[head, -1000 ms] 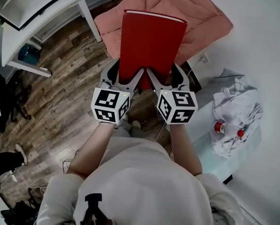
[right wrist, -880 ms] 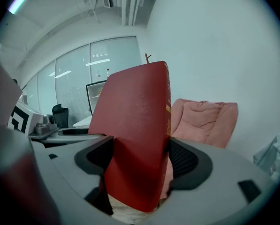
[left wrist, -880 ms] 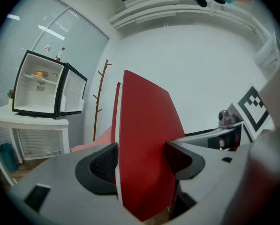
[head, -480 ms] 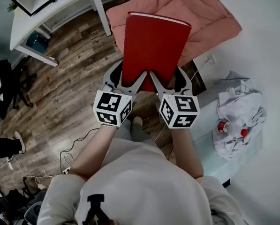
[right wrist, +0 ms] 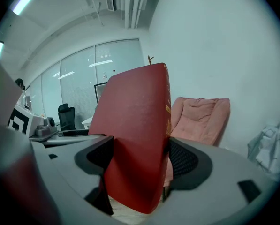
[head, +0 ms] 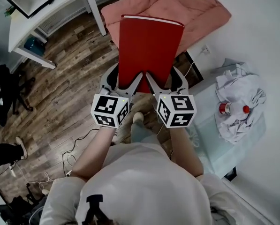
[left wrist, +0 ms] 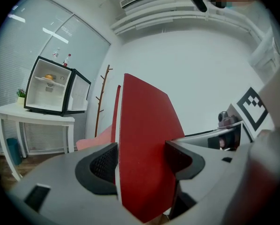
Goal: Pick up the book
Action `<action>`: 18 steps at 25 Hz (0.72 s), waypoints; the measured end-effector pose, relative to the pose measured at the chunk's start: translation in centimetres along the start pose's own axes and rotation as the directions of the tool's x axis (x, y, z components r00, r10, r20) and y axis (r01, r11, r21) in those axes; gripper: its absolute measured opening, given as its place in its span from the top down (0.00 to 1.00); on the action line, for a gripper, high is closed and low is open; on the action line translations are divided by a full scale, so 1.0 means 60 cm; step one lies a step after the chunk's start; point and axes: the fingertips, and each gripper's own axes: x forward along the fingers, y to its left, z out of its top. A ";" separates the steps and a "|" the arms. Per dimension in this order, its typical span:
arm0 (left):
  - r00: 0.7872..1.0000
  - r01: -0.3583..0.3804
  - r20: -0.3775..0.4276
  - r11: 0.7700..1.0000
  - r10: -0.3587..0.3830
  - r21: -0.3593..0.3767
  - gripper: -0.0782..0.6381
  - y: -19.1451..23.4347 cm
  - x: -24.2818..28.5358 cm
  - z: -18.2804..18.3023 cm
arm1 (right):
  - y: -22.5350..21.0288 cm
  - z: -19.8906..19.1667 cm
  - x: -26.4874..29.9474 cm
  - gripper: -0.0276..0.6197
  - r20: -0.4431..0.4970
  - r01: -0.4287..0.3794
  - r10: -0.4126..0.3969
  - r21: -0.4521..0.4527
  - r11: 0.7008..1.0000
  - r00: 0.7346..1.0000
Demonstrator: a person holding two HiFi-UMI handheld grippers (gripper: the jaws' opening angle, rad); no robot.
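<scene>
A large red hardcover book (head: 147, 48) is held up in the air above the wooden floor, closed, its white page edge at the far end. My left gripper (head: 123, 82) is shut on the book's near left corner, and the book (left wrist: 144, 149) fills the gap between its black pads. My right gripper (head: 164, 83) is shut on the near right corner, clamping the book (right wrist: 135, 139) by the spine side with gold lettering. Both marker cubes sit side by side just below the book.
A pink cushioned seat (head: 177, 3) lies under the book's far end. A white table (head: 41, 13) stands at the upper left. To the right, a crumpled white cloth (head: 238, 102) with a red-capped bottle (head: 231, 108) rests on a pale surface. Cables run over the wooden floor (head: 60, 107).
The book and both grippers stay locked together; they have shifted slightly down and left in the head view as the viewpoint moved. Grips unchanged.
</scene>
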 end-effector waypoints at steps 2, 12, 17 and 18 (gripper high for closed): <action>1.000 0.008 -0.004 1.000 -0.008 0.008 0.46 -0.006 -0.037 -0.009 | 0.027 -0.016 -0.026 0.39 0.005 0.009 -0.009 0.009 1.000 1.000; 0.999 0.034 -0.007 0.999 -0.033 0.018 0.46 -0.047 -0.269 -0.069 | 0.191 -0.109 -0.184 0.39 0.016 0.031 -0.032 0.029 0.999 0.999; 0.999 0.050 0.009 0.998 -0.051 0.023 0.46 -0.065 -0.368 -0.075 | 0.264 -0.128 -0.256 0.39 0.029 0.049 -0.049 0.010 0.999 0.998; 0.998 0.054 0.012 0.998 -0.054 0.023 0.46 -0.071 -0.382 -0.077 | 0.272 -0.131 -0.268 0.39 0.033 0.051 -0.051 0.005 0.999 0.998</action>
